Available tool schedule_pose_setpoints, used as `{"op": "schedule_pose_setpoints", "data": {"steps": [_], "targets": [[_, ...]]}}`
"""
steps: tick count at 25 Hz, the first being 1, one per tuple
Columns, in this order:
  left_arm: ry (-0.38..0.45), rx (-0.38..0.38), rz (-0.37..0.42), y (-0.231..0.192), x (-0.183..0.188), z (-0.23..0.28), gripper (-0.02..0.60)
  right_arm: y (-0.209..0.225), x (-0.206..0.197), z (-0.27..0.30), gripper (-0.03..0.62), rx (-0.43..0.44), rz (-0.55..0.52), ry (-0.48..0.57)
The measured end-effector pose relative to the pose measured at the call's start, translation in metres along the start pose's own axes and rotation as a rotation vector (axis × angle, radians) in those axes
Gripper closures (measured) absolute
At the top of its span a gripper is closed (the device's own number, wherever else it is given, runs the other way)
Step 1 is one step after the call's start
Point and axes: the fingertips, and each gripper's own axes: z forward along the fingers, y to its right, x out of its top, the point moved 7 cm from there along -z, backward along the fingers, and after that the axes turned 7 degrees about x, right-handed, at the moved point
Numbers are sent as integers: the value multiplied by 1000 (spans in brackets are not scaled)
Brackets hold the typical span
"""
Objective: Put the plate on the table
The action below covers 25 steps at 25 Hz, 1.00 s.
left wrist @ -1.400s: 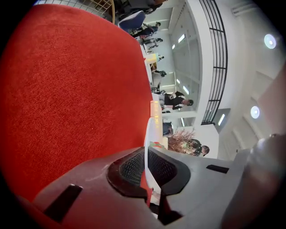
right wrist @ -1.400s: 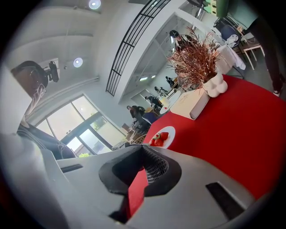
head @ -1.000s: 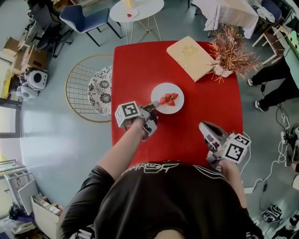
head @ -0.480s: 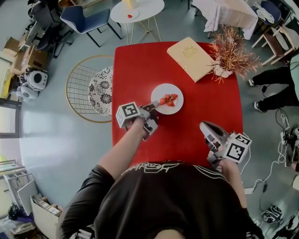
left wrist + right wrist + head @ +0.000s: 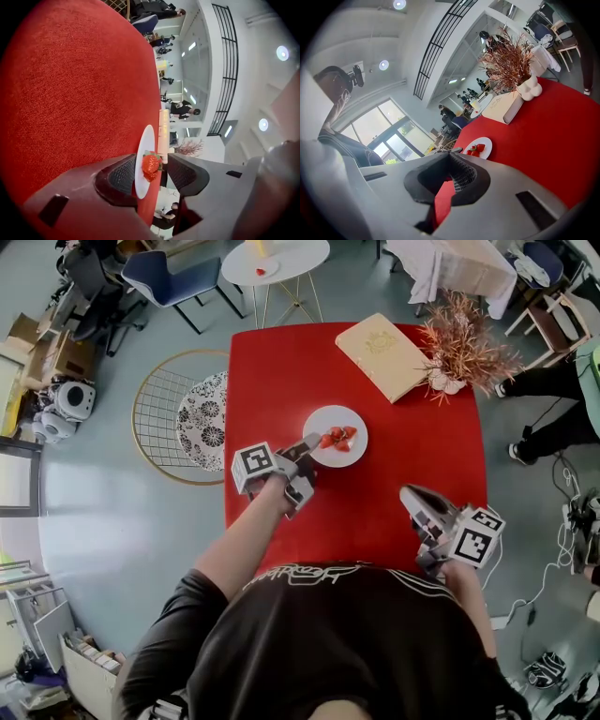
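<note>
A small white plate (image 5: 323, 418) with cut strawberries (image 5: 337, 439) lies flat on the red table (image 5: 281, 371). My left gripper (image 5: 307, 448) is at the plate's near left rim. Its jaws are opening and stand apart around the rim. In the left gripper view the plate (image 5: 146, 140) runs edge-on between the pads of the left gripper (image 5: 152, 176), close to the left pad and well clear of the right one. A strawberry (image 5: 151, 164) shows in the gap. My right gripper (image 5: 410, 495) hovers over the table's near right part, shut and empty; in its own view the right gripper (image 5: 452, 180) looks towards the plate (image 5: 483, 140).
A tan book (image 5: 382, 354) and a dried red plant in a white vase (image 5: 459, 352) sit at the table's far right. A round wire chair with a patterned cushion (image 5: 178, 418) stands left of the table. A white side table (image 5: 274, 261) and a blue chair (image 5: 169, 277) stand beyond.
The left gripper's jaws, closed on the plate's rim before, now stand apart. The plate lies in the same spot. The right gripper has barely moved.
</note>
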Motion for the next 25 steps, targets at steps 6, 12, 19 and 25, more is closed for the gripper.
{"op": "schedule_pose_setpoints", "data": {"steps": [6,12,19,25], "targets": [[-65,-4,152,6,-3,3,348,5,-4,-2,588,-2,30,19],[-125,61,369,15,-8,1,318,4,-2,-4,587,7,33,33],[-201,129,575,24,-18,-1,302,2,-2,-3,588,21,37,36],[-254,230,809,27,-24,-4,302,3,-5,-5,587,33,73,57]]}}
